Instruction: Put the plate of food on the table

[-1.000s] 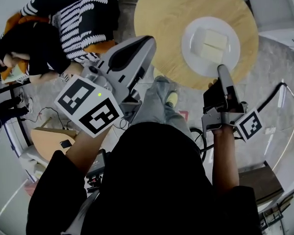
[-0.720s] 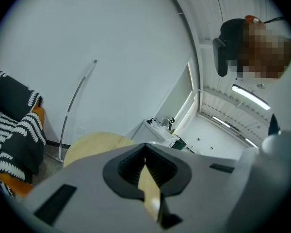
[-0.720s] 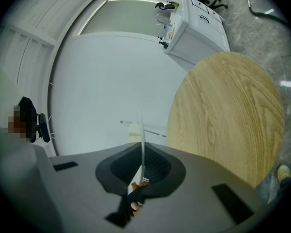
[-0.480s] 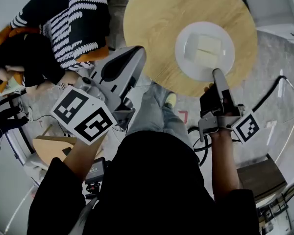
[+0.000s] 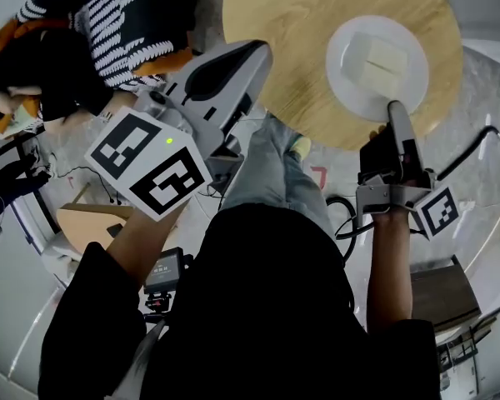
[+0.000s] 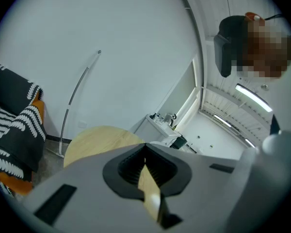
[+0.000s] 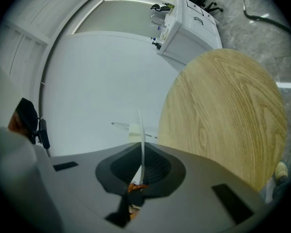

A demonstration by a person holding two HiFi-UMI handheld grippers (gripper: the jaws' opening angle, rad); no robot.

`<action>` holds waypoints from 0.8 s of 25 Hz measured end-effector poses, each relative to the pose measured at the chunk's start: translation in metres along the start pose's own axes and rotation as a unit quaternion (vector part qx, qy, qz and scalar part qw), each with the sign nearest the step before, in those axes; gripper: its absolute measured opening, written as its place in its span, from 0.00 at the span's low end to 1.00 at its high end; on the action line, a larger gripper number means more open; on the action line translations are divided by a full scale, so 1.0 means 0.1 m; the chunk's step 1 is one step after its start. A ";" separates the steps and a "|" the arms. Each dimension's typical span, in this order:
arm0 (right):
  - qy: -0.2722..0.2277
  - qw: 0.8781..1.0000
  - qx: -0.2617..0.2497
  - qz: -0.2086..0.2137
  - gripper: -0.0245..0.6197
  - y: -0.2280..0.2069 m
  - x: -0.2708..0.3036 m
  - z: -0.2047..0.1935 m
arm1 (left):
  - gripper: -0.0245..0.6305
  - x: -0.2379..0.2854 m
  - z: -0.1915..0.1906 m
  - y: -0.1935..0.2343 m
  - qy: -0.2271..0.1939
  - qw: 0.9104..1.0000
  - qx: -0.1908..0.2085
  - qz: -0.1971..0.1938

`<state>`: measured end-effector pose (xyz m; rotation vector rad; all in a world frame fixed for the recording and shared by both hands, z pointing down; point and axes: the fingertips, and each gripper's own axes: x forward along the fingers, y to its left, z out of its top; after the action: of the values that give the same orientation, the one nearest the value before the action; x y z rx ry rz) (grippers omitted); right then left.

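Right gripper is clamped on the near rim of the white plate; left gripper is narrow, empty, near the table edge. Plate with pale food blocks is over the round wooden table.

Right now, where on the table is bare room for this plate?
Only the plate is over the table, at its right, held by the right gripper. Bare wood runs from the plate's left rim to the edge by the left gripper. Tight only at the right edge.
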<state>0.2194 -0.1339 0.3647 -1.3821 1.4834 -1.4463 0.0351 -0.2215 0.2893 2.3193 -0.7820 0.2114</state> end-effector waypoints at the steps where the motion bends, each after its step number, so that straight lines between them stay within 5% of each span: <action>1: 0.001 1.000 0.000 -0.002 0.06 -0.01 -0.01 -0.01 | 0.05 -0.01 -0.01 0.00 0.002 1.000 -0.002 0.001; 20: 0.011 0.999 0.026 -0.036 0.06 -0.64 0.58 -0.09 | 0.05 0.46 -0.36 0.69 0.054 0.998 -0.035 0.018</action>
<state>0.2124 -0.1766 0.4404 -1.4044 1.4125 -1.5387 0.0334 -0.2616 0.3708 2.2106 -0.7650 0.3180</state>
